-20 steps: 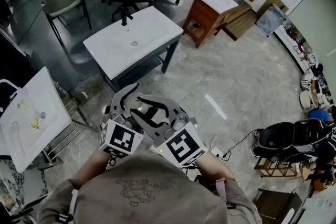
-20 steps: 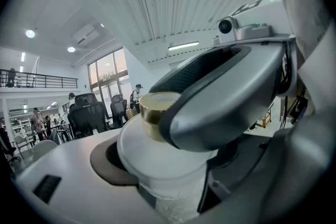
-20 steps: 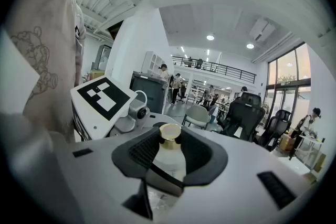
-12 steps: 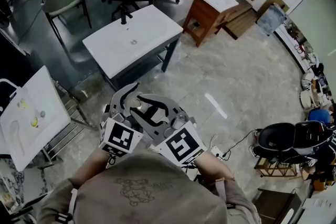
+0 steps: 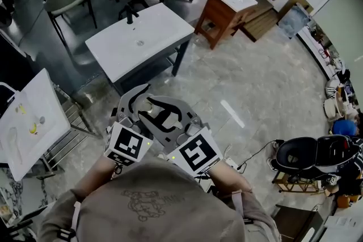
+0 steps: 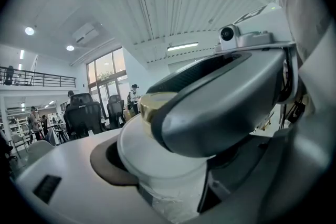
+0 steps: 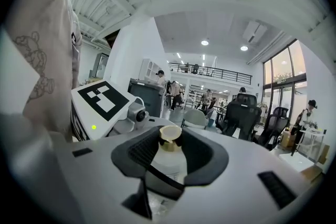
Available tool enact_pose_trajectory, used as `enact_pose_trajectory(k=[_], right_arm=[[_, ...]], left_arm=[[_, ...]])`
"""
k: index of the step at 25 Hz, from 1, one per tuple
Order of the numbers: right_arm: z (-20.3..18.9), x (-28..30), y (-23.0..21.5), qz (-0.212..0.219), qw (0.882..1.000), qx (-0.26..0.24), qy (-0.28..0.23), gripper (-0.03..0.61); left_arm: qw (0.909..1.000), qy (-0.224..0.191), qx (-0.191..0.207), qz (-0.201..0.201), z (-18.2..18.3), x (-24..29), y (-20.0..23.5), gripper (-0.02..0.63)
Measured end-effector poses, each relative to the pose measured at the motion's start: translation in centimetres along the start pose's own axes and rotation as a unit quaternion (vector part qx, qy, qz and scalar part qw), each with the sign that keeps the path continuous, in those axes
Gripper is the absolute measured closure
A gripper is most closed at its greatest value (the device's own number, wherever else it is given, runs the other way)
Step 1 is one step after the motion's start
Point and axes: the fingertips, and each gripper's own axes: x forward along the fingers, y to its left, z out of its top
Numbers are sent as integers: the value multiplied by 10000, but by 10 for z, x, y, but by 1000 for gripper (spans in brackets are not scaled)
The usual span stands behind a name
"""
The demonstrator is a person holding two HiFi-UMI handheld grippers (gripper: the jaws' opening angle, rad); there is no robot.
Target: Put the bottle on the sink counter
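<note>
Carrying step: the right gripper [image 7: 170, 152] clamps the white plastic bottle with a gold cap [image 7: 168, 164] close to the person's chest, while the left gripper [image 5: 139, 100] gapes wide alongside. Next, I judge, comes walking to the white sink desk [image 5: 122, 51] ahead and lowering the bottle upright there.

The head view was evenly bright and sharp, with a pale streak of glare on the floor [image 5: 232, 113] at centre and soft shadow under the counter [image 5: 139, 42] at upper left. Both gripper views were fisheye, black at the corners, with bent edges. Lamps [image 7: 205, 42] and windows [image 7: 283, 76] glowed brightly. The close bottle [image 6: 157, 165] looked soft.
</note>
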Motion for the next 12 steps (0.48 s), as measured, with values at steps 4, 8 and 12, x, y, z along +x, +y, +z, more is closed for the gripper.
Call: enact_pose_trajectory(k=[4, 8, 12], right_arm=[[-2, -15, -14, -66, 9999, -53, -64, 426], [-10, -29, -28, -102, 9999, -115, -11, 430], [-21, -40, -41, -117, 9999, -59, 2, 431]], left_arm=[[10000, -55, 32, -30, 12, 17, -13, 279], [10000, -39, 50, -52, 19, 35, -22, 279], [9999, 47, 2, -111, 19, 53, -33, 279]])
